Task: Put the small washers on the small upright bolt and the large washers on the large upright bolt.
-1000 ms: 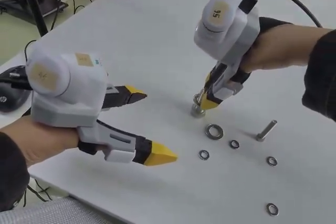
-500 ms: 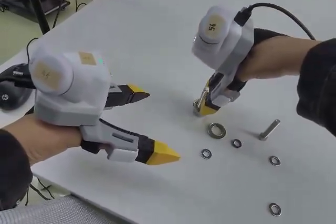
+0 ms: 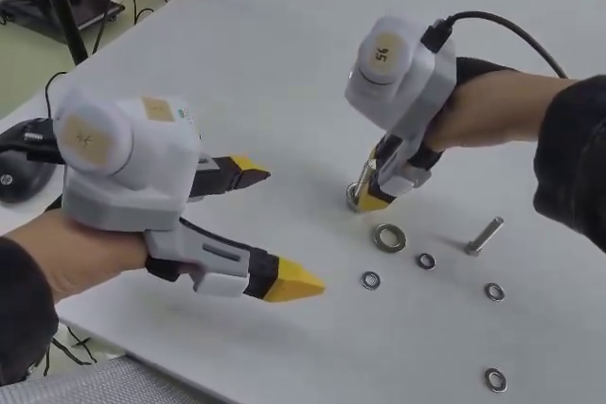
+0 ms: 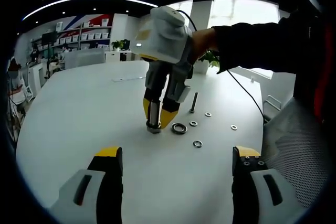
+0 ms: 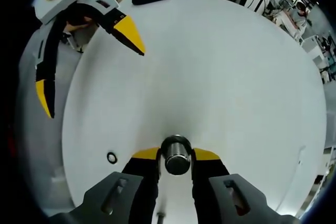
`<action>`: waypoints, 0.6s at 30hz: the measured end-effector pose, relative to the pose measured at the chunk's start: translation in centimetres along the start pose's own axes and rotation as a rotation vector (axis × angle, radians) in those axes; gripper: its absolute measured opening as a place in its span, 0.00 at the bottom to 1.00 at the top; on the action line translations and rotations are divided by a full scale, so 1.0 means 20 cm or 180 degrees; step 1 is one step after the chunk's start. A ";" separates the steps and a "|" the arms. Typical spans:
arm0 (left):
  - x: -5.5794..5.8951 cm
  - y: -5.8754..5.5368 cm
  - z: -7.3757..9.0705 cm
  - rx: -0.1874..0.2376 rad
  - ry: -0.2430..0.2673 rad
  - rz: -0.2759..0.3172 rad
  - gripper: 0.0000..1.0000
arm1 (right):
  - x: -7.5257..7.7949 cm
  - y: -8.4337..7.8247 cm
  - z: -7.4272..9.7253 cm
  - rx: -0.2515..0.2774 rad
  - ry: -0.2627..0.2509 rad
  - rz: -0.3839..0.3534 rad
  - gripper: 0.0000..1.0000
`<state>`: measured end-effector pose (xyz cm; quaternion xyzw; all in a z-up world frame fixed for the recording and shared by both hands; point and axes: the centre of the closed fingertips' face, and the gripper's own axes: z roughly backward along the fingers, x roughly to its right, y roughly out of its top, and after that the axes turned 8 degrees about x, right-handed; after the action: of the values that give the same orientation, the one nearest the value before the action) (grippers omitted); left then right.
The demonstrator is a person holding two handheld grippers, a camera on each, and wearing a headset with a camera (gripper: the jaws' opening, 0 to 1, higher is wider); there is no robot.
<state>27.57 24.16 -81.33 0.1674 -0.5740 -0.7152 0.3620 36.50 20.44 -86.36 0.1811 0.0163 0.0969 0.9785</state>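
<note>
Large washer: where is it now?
Head view: the large washer lies flat on the table, just lower right of the upright bolt clamped by the right gripper, a small washer beside it.

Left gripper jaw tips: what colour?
Yellow, black behind them. The left gripper shows it best in the head view.
</note>
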 end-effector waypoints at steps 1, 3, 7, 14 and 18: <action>0.00 0.00 0.00 -0.0002 -0.0002 0.0000 0.86 | 0.00 0.00 0.00 0.0005 0.0003 0.0005 0.24; 0.00 0.00 0.00 0.0002 0.0002 -0.0002 0.86 | -0.01 0.00 0.00 0.0019 0.0011 0.0000 0.24; 0.00 0.00 0.00 0.0000 0.0004 -0.0007 0.86 | -0.01 0.00 0.01 0.0046 0.0020 -0.0021 0.26; 0.00 0.01 0.01 0.0000 0.0006 -0.0014 0.86 | -0.01 -0.03 0.04 0.0039 0.0000 -0.0046 0.27; 0.00 0.01 0.01 0.0006 0.0003 -0.0020 0.86 | -0.01 -0.05 0.06 0.0031 -0.0010 -0.0080 0.28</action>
<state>27.52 24.15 -81.04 0.1699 -0.5740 -0.7157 0.3599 36.51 19.02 -85.64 0.1859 0.0176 0.0842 0.9788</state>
